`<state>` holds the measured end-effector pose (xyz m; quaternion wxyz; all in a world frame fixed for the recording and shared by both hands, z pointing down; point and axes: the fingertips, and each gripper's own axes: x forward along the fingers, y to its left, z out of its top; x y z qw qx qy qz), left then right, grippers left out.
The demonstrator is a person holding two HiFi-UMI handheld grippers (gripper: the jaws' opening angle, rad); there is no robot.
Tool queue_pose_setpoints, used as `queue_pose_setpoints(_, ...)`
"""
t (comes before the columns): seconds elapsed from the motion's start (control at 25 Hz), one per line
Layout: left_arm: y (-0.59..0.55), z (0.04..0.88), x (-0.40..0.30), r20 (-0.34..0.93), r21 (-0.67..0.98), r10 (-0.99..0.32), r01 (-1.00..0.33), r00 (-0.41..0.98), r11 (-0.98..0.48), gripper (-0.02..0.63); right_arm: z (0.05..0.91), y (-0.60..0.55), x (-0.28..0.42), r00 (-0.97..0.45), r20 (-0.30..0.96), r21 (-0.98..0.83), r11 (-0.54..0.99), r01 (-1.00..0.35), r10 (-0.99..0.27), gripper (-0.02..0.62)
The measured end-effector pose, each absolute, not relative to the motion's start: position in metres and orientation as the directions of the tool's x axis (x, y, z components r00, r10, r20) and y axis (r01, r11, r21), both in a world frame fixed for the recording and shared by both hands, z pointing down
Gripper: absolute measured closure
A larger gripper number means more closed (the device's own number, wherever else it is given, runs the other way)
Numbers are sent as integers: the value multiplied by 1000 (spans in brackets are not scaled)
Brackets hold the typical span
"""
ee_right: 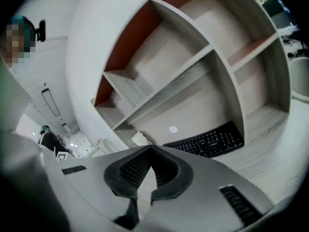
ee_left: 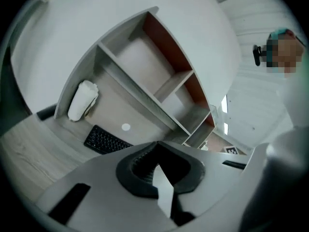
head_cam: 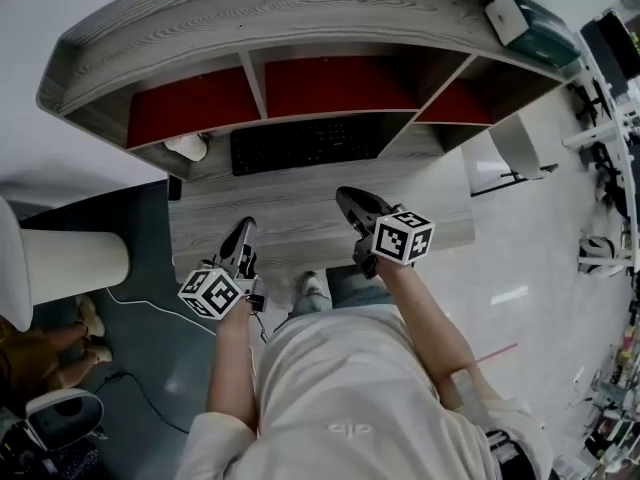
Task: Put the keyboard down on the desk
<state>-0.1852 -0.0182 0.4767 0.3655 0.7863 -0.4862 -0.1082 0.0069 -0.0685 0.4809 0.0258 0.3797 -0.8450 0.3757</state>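
Note:
A black keyboard [head_cam: 305,144] lies flat on the wooden desk [head_cam: 300,208], tucked at the back under the shelf unit; it also shows in the left gripper view [ee_left: 104,140] and the right gripper view [ee_right: 210,141]. My left gripper [head_cam: 243,230] hovers over the desk's front left, jaws shut with nothing between them. My right gripper [head_cam: 352,203] sits over the front right of the desk, jaws also shut and empty. Both are well short of the keyboard.
A grey shelf unit [head_cam: 280,43] with red back panels stands over the desk's rear. A white rolled object [head_cam: 188,146] lies left of the keyboard. A white box [head_cam: 507,15] sits on the shelf top at right. A white cylinder [head_cam: 70,263] stands left of the desk.

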Motion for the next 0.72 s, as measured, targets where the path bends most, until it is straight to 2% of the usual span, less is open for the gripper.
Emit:
queue_pose_setpoints(0.2, -11, 438, -168, 171, 493, -825, -772, 539, -402, 591, 438, -43, 22, -669, 319, -431, 526, -733, -671, 566)
queue_pose_setpoints(0.44, 3, 391, -150, 138, 317, -796, -787, 590, -529, 591, 395, -15, 41, -623, 292, -250, 571, -782, -726, 566)
queue_pose_setpoints(0.72, 23, 348, -141, 85, 145, -800, -801, 594, -580, 591, 359, 14, 59, -570, 270, -80, 572, -816, -776, 566)
